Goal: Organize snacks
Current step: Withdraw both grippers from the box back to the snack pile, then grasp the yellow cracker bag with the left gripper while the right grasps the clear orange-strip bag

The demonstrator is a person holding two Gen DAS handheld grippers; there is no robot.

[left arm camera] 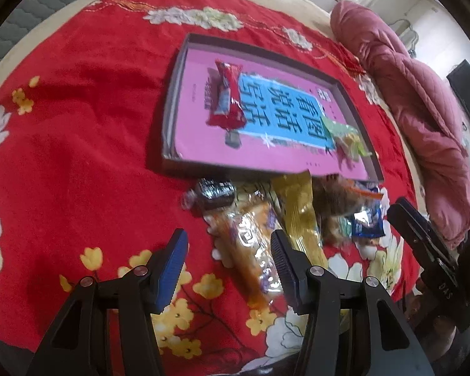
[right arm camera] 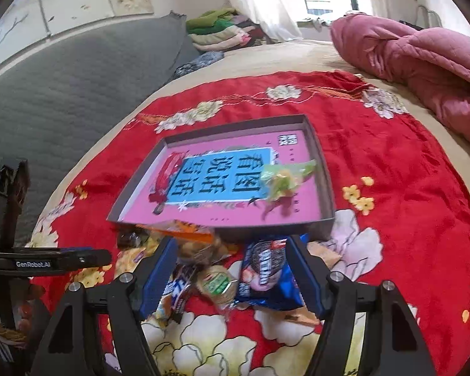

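A shallow grey tray point(left arm camera: 172, 94) point(right arm camera: 327, 224) with a pink printed bottom lies on the red floral blanket. It holds a red packet point(left arm camera: 227, 94) point(right arm camera: 166, 172) and a green wrapped snack point(left arm camera: 347, 138) point(right arm camera: 285, 178). A pile of loose snacks lies against its near wall. My left gripper point(left arm camera: 228, 266) point(right arm camera: 100, 255) is open above an orange clear packet point(left arm camera: 250, 250), beside a gold packet point(left arm camera: 297, 213). My right gripper point(right arm camera: 232, 269) point(left arm camera: 404, 219) is open over a blue packet point(right arm camera: 266, 269) point(left arm camera: 366, 219) and a round green-labelled snack point(right arm camera: 216, 282). Neither gripper's pads press on anything.
A black wrapped candy point(left arm camera: 213, 192) lies at the pile's left end. A pink quilt point(left arm camera: 407, 94) point(right arm camera: 423, 59) is bunched at the right. A grey padded headboard point(right arm camera: 78, 87) and folded clothes point(right arm camera: 222, 28) stand behind the blanket.
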